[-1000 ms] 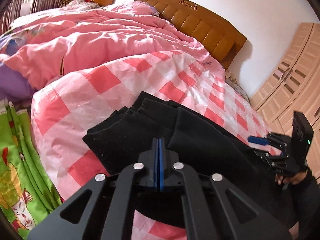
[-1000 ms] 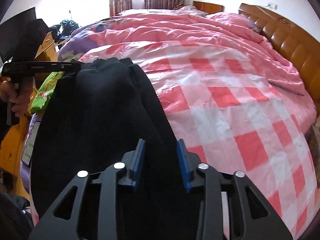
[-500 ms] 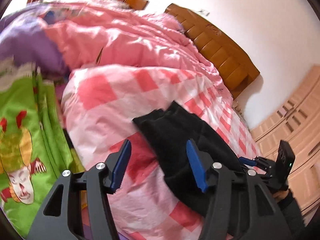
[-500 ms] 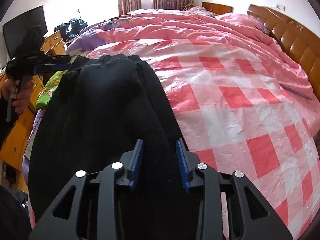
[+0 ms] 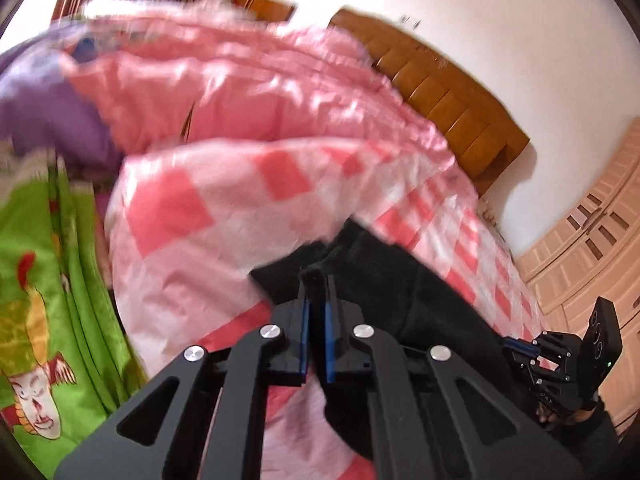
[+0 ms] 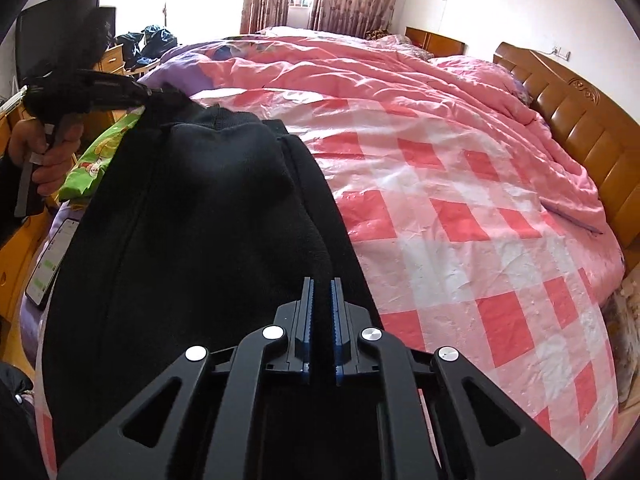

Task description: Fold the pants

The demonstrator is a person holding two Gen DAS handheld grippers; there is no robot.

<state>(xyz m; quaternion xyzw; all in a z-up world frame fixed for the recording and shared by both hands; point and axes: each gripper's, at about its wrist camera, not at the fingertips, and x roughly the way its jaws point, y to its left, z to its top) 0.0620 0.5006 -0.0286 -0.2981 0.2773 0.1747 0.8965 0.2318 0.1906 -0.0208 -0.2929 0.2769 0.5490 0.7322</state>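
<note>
Black pants [image 6: 180, 220] lie lengthwise along the near edge of a pink checked bed cover [image 6: 460, 216]. My right gripper [image 6: 320, 282] is closing its jaws on the pants' near edge, and the blue pads press the fabric. At the far end my left gripper [image 6: 168, 98], held by a hand [image 6: 48, 152], meets the pants' tip. In the blurred left wrist view, my left gripper [image 5: 316, 280] is closing on a raised corner of the pants [image 5: 380, 280], with black cloth pinched between the pads. The right gripper [image 5: 516, 346] shows at the pants' other end.
A rumpled pink quilt [image 6: 360, 76] covers the far half of the bed, with a wooden headboard [image 6: 580, 132] behind. A green cartoon sheet [image 5: 36, 300] hangs at the bed's side. A phone [image 6: 52, 264] lies by the pants. Wardrobe doors [image 5: 592, 240] stand to the right.
The left gripper stood wide open beside the pants' end half a second ago; now it is closed on a corner of them. The right gripper's jaws have narrowed onto the fabric.
</note>
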